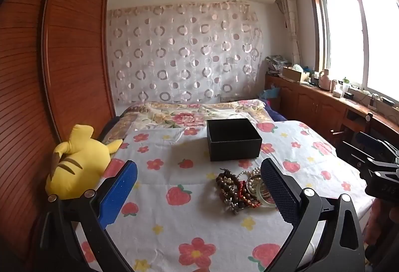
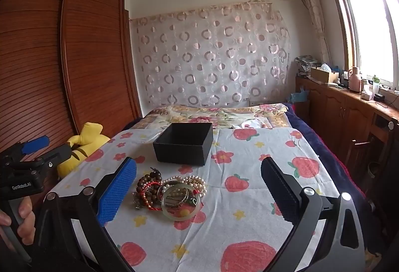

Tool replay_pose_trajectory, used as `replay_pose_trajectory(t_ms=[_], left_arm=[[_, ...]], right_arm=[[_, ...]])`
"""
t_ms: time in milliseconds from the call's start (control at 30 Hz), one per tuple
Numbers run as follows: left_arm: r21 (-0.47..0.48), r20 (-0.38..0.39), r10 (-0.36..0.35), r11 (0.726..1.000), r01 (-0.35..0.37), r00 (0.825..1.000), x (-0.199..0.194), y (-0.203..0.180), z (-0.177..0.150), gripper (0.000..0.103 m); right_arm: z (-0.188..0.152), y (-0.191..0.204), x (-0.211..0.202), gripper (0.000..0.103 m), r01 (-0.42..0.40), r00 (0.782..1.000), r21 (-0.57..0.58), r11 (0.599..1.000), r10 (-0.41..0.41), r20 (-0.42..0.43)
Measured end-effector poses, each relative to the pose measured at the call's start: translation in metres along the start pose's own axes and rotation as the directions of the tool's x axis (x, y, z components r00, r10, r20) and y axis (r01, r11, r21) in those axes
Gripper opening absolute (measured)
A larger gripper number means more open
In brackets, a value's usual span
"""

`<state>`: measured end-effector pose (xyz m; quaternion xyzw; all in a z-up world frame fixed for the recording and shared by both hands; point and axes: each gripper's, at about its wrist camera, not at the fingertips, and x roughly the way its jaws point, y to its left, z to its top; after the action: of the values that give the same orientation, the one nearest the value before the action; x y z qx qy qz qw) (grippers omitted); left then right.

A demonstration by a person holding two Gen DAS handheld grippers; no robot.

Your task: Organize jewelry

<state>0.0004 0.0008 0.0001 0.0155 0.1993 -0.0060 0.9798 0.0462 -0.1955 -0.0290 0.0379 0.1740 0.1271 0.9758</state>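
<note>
A pile of jewelry [image 1: 239, 188] lies on the strawberry-print cloth [image 1: 174, 172]: brown bead bracelets, red cord, pearls and a pale jade bangle [image 2: 178, 204]. The pile also shows in the right wrist view [image 2: 169, 191]. An open black box [image 1: 233, 138] stands empty just beyond it; it also shows in the right wrist view [image 2: 184, 142]. My left gripper [image 1: 199, 191] is open, above the cloth, the pile near its right finger. My right gripper [image 2: 199, 191] is open, the pile near its left finger. Neither holds anything.
A yellow plush toy [image 1: 77, 162] lies at the cloth's left edge by the wooden wardrobe [image 1: 69, 60]. A floral bedspread [image 1: 189, 115] lies behind the box. A cluttered wooden counter [image 2: 349, 97] runs under the window on the right.
</note>
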Motion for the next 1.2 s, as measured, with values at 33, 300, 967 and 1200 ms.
replay_pose_trajectory(t_ms=[33,300,967,1200], left_arm=[[-0.002,0.001,-0.001,1.0,0.001,1.0,0.0,0.0,0.0,0.096],[-0.003,0.003,-0.001,1.0,0.001,1.0,-0.002,0.002,0.006,0.096],[0.0,0.009,0.0,1.0,0.0,1.0,-0.008,0.001,0.008,0.096],[-0.001,0.01,-0.002,1.0,0.002,1.0,-0.013,0.004,0.016,0.096]], right_arm=[[0.0,0.0,0.0,0.101,0.001,1.0,0.0,1.0,-0.001,0.0],[0.0,0.0,0.0,0.101,0.0,1.0,-0.001,1.0,0.0,0.002],[0.001,0.004,-0.002,0.101,-0.002,1.0,-0.003,1.0,0.002,0.003],[0.001,0.004,-0.002,0.101,-0.002,1.0,-0.002,1.0,0.002,0.004]])
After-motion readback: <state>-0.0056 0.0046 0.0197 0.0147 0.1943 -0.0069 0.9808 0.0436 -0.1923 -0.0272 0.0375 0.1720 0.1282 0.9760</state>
